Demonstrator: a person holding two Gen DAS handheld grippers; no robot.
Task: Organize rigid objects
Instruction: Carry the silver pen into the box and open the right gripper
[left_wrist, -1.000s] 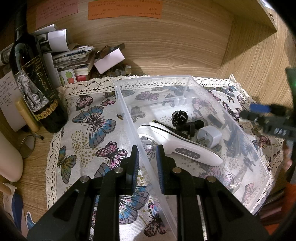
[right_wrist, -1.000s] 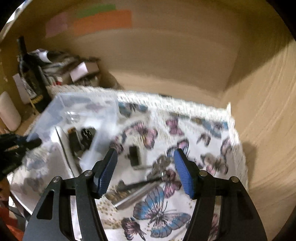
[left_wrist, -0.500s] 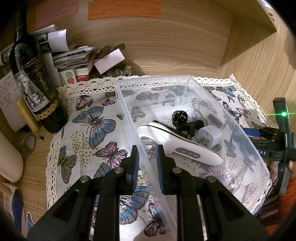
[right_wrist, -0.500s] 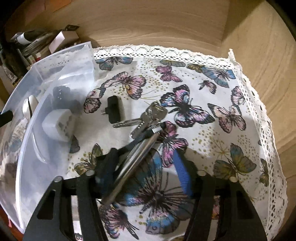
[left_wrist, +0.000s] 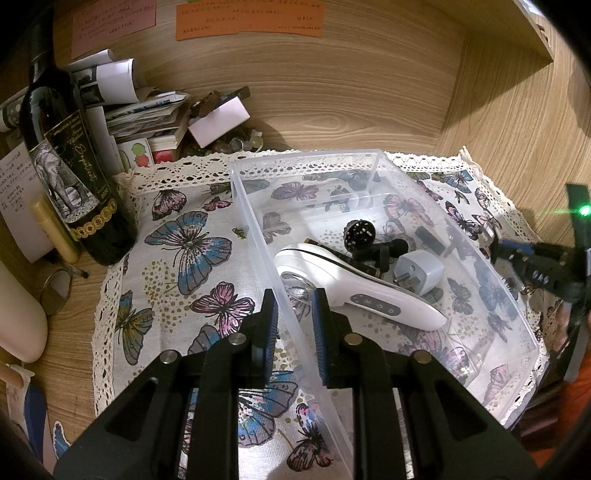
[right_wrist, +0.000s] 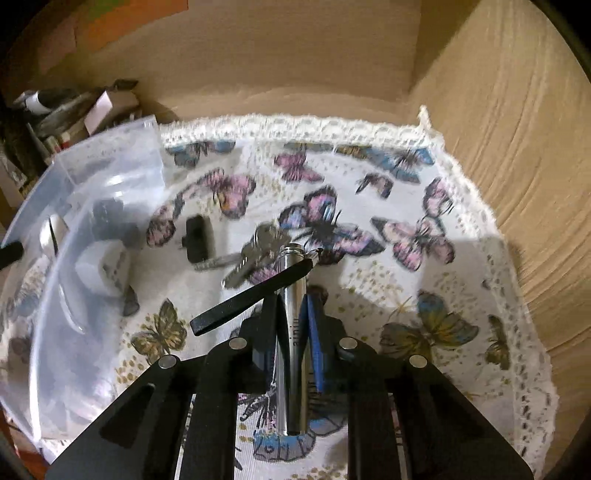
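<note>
My left gripper is shut on the near left wall of a clear plastic bin. Inside the bin lie a white handheld device, a white plug adapter and small black parts. My right gripper is shut on a silver metal tube with a black strap, over the butterfly cloth. Keys and a small black adapter lie on the cloth ahead of it. The bin is to its left. The right gripper shows at the right edge of the left wrist view.
A dark wine bottle stands at the cloth's left edge, with papers and small boxes piled behind it against the wooden back wall. A wooden side wall rises on the right. A small round mirror lies on the desk at left.
My right gripper dropped to the cloth and closed on the silver tube, which now points along the fingers. My left gripper has kept its hold on the bin wall.
</note>
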